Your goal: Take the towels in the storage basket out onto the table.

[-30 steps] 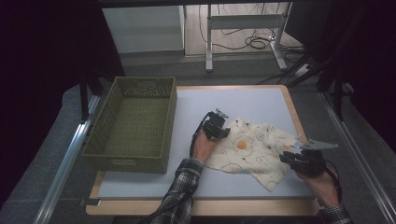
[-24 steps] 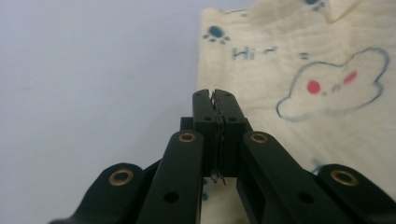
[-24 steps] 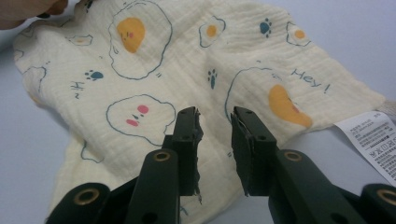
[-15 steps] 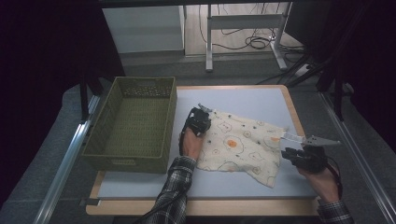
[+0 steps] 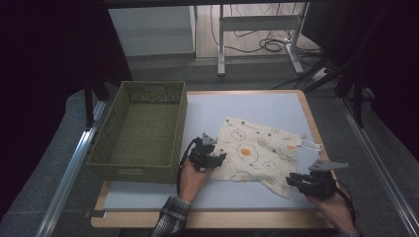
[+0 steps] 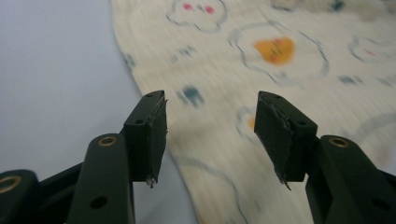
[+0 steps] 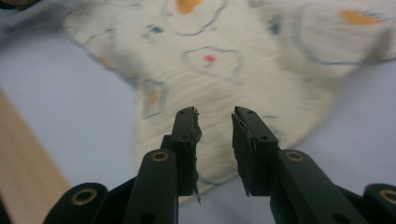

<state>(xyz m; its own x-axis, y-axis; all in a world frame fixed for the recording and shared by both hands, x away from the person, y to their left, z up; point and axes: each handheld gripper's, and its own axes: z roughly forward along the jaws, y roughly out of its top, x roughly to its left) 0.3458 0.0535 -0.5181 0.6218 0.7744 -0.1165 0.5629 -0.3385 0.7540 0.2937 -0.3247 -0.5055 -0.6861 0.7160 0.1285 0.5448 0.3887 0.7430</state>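
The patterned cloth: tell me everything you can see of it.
The patterned cloth is cream, thin woven-looking fabric printed with fried eggs and small outlined figures. It lies spread nearly flat, slightly rumpled, on the pale tabletop right of the green basket, with a white label at its far right corner. Nothing is gripping it.

A cream printed cloth [image 5: 257, 153] lies spread on the pale table [image 5: 247, 106], right of a green woven basket [image 5: 141, 131]. The left gripper [image 5: 210, 157] sits at the cloth's left edge, beside the basket's near right corner. The right gripper [image 5: 296, 180] rests at the cloth's near right corner. A white tag [image 5: 310, 144] projects from the cloth's right edge.
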